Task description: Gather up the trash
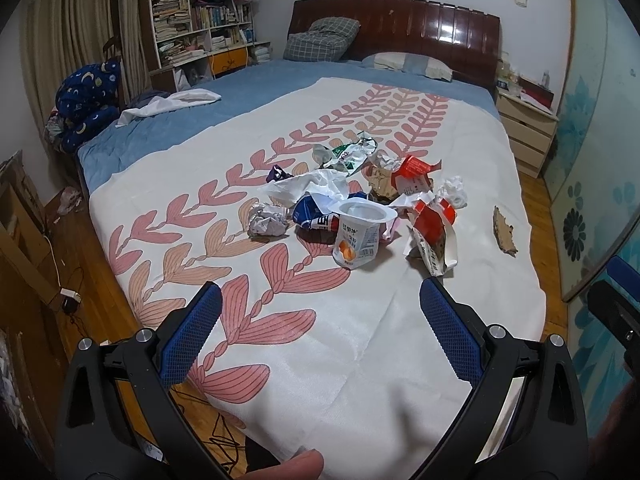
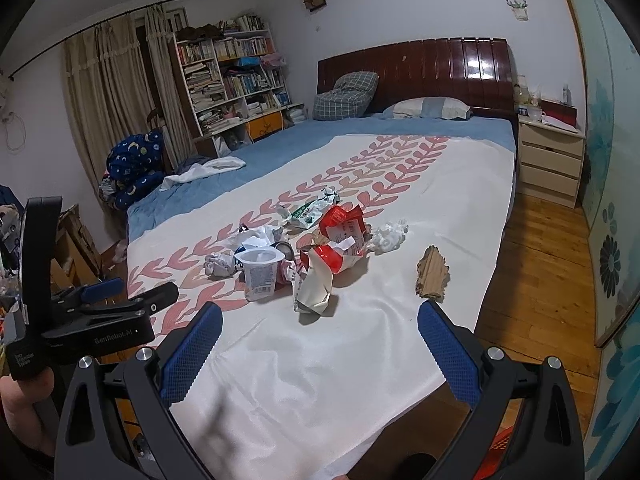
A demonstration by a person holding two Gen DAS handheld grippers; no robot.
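A heap of trash (image 1: 360, 196) is seen at the centre of the left wrist view, lying on a white sheet (image 1: 320, 340) printed with pink leaf rows, which is spread over a bed (image 1: 256, 92). At the near edge of the heap an open yogurt cup (image 1: 358, 236) is stood upright, with a crumpled paper ball (image 1: 267, 221) to its left and a torn red-and-white carton (image 1: 432, 236) to its right. Further back a white plastic bag (image 1: 308, 186), a green-and-white wrapper (image 1: 348, 154) and a second red carton (image 1: 414, 176) are piled together. A scrap of brown cardboard (image 1: 505, 231) is set apart at the right of the frame, near the sheet's edge.

The left gripper (image 1: 320, 300) is held above the near part of the sheet, short of the heap, with its jaws spread wide and nothing between them. In the right wrist view the right gripper (image 2: 320, 320) is likewise held with jaws spread and empty; the cardboard scrap (image 2: 432, 276) lies just beyond its right finger. The left gripper (image 2: 108, 300) is seen at the left edge of that view.

A dark headboard (image 1: 400, 28) and pillows are seen at the top, and a bookshelf (image 1: 200, 12) in the upper left.
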